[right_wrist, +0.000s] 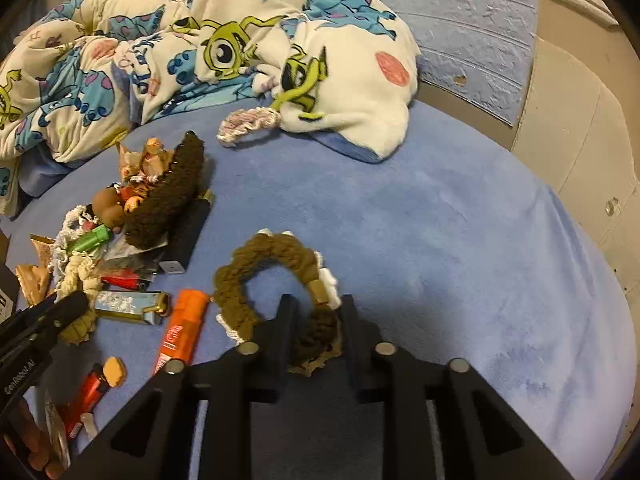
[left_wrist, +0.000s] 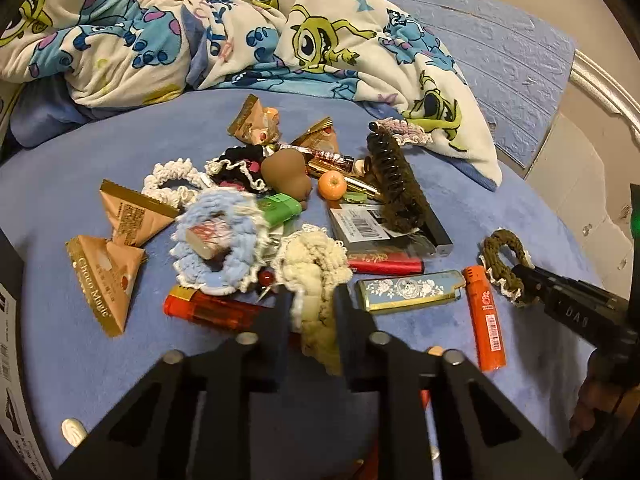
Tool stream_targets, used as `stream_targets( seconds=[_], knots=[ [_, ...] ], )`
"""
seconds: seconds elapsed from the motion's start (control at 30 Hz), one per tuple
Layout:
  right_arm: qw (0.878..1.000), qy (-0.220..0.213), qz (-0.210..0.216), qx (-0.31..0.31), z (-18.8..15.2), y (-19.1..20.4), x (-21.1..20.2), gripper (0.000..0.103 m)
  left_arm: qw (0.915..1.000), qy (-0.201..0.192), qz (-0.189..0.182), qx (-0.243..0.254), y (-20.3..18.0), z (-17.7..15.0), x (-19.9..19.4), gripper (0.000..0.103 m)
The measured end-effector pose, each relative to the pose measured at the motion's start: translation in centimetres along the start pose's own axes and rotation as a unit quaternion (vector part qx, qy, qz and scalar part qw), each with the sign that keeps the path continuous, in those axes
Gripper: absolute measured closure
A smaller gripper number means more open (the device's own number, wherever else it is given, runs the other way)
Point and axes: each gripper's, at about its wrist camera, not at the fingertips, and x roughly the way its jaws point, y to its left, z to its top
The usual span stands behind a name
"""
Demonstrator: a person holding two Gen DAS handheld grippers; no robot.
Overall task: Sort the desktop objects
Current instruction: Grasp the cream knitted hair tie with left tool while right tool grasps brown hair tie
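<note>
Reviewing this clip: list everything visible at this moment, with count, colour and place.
cream scrunchie: one, cream, near edge of the pile, between the left gripper's fingers
brown scrunchie: one, brown with white trim, apart to the right, between the right gripper's fingers
light blue scrunchie: one, pile centre
orange lighter: one, right of the floral lighter
floral lighter: one, blue and gold, near side
snack packets: at least four, tan and gold triangles, left and far side
brown hair claw: one, on a black box
small orange ball: one, pile centre
cartoon blanket: one, white with blue and green, far side
blue bedsheet: underneath everything
left gripper: black, shut on cream scrunchie
right gripper: black, shut on brown scrunchie
</note>
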Motion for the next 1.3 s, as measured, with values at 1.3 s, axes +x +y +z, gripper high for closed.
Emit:
stream_targets(
  seconds=[1.3],
  knots=[
    [0.997, -0.07, 0.039, -0.016, 1.9, 2.8, -7.5, 0.09, 0.9985, -0.045, 0.03, 0.007, 2.4, 1.7, -10.4, 0.09]
  ],
)
